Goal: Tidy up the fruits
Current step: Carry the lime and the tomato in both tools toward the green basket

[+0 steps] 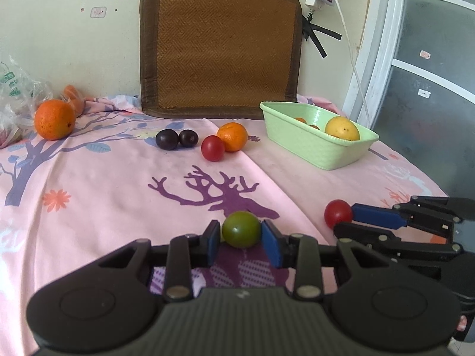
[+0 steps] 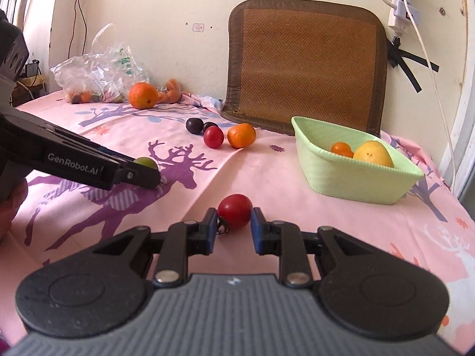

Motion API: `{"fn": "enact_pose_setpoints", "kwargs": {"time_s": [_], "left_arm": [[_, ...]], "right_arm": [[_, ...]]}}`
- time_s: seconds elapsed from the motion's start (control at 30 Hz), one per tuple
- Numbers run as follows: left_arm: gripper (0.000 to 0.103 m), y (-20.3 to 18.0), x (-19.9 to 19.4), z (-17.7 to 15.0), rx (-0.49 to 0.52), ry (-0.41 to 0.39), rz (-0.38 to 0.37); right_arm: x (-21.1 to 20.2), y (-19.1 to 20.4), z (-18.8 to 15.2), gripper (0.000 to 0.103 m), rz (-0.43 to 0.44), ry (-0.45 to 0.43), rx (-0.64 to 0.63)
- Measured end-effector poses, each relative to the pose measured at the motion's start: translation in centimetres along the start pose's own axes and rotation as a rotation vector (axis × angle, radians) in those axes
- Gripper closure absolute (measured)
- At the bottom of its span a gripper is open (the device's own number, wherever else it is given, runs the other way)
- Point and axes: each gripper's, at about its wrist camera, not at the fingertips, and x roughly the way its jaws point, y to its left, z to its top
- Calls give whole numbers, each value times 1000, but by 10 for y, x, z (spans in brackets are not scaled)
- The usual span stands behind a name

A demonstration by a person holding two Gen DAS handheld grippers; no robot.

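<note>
A green tomato (image 1: 241,229) sits between the blue pads of my left gripper (image 1: 241,235), which is shut on it low over the pink cloth. My right gripper (image 2: 234,224) is shut on a red tomato (image 2: 234,211), and both also show at the right of the left wrist view, the right gripper (image 1: 346,221) and the red tomato (image 1: 338,213). A light green basket (image 1: 311,148) at the back right holds a yellow fruit (image 1: 342,127) and small orange fruits. Loose behind lie a second red tomato (image 1: 212,147), a mandarin (image 1: 232,136), two dark plums (image 1: 166,138) and a big orange (image 1: 54,119).
A brown woven mat (image 1: 219,44) leans on the wall behind the table. A clear plastic bag (image 2: 98,68) with more fruit lies at the back left. A white cable (image 1: 350,59) hangs from a power strip at the right, near the table's edge.
</note>
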Motion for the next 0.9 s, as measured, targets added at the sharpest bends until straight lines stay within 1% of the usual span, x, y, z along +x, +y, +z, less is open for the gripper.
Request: {"fn": "enact_pose_setpoints", "kwargs": {"time_s": [0.1,0.6,0.77,0.9], "left_arm": [[70,-1,0,0,3,-2,1],[68,3,-1,0,-19,-6,-12],[65,3,-1,0,-17,-6,-12],[64,3,-1,0,-20,-6,-15]], "right_arm": [[3,-1,0,75,9,8,11],[5,0,0,75,1,14,-1],[7,0,1,75,2,18,-2],[7,0,1,75,3,18,-1]]}}
